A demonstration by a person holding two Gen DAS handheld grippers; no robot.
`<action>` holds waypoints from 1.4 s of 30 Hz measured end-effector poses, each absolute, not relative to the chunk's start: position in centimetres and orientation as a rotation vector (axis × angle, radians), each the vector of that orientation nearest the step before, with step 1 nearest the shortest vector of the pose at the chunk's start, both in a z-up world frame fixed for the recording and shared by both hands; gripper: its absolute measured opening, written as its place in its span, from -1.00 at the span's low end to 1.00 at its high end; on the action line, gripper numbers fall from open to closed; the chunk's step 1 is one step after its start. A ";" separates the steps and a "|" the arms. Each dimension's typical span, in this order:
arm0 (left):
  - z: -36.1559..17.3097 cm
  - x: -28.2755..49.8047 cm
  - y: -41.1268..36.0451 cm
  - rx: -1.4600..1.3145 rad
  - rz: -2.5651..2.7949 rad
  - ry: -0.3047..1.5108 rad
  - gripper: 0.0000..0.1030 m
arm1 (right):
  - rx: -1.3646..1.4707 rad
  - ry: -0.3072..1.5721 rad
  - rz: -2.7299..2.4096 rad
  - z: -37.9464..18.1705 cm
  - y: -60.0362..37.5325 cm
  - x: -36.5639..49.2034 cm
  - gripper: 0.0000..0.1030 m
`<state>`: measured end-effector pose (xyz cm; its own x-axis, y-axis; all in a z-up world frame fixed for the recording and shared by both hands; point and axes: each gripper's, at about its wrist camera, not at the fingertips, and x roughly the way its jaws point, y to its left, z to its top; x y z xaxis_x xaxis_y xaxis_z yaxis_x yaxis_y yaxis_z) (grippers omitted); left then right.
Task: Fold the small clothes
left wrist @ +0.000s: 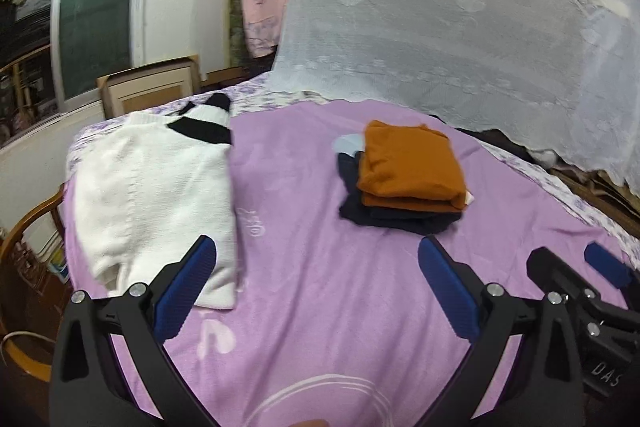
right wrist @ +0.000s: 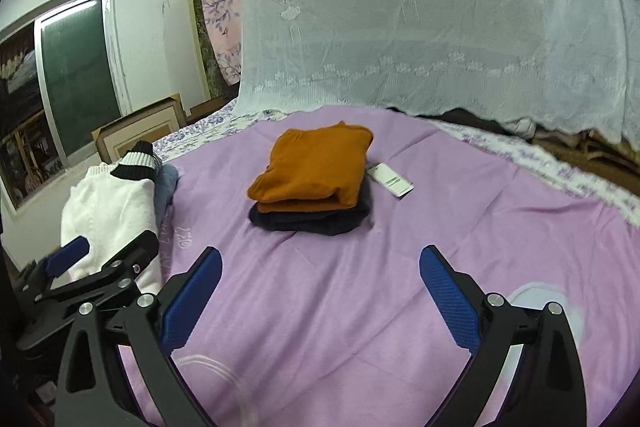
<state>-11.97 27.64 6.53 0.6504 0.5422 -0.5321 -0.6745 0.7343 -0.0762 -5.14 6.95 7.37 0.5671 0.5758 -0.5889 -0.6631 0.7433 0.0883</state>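
Both grippers gape wide and empty, left gripper (left wrist: 317,291) and right gripper (right wrist: 320,293) over the purple blanket (right wrist: 400,267). Orange garment (right wrist: 316,163) sits folded on the stack; next, likely the white sweater (left wrist: 160,195), needing a reach left.

This is a bedroom in a home. A bed (right wrist: 400,287) fills the lower half of both views, spread with a lilac blanket (left wrist: 320,287) over a flowered sheet (right wrist: 560,163). A white lace mosquito net (right wrist: 440,27) hangs across the upper right. Folded clothes (right wrist: 316,179) sit in a pile at mid-frame, and a white sweater (left wrist: 152,195) lies at the left. At upper left a window (left wrist: 96,19) is set in a white wall, with picture frames (left wrist: 152,87) leaning beneath it, and a pink flowered cloth (right wrist: 220,15) hangs at top centre. A wooden chair (left wrist: 24,247) stands at the left edge.
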 end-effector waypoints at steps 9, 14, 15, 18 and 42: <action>6.7 -11.7 26.5 -0.240 0.657 0.528 0.92 | -0.103 0.646 0.714 6.8 5.1 -4.6 0.93; 6.5 -11.5 26.0 -0.240 0.644 0.537 0.92 | -0.100 0.633 0.719 7.4 4.5 -4.6 0.93; 6.5 -11.5 26.0 -0.242 0.645 0.538 0.92 | -0.095 0.636 0.725 7.4 4.5 -4.6 0.93; 6.4 -11.4 26.1 -0.249 0.646 0.547 0.92 | -0.097 0.651 0.735 7.2 4.6 -4.6 0.93; 5.8 -10.9 26.1 -0.254 0.641 0.571 0.92 | -0.114 0.649 0.714 6.9 4.7 -4.4 0.93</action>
<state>-10.91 26.08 5.82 0.6553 0.4911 -0.5739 -0.6267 0.7776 -0.0502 -4.45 4.73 6.89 0.5700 0.5726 -0.5893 -0.6407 0.7587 0.1175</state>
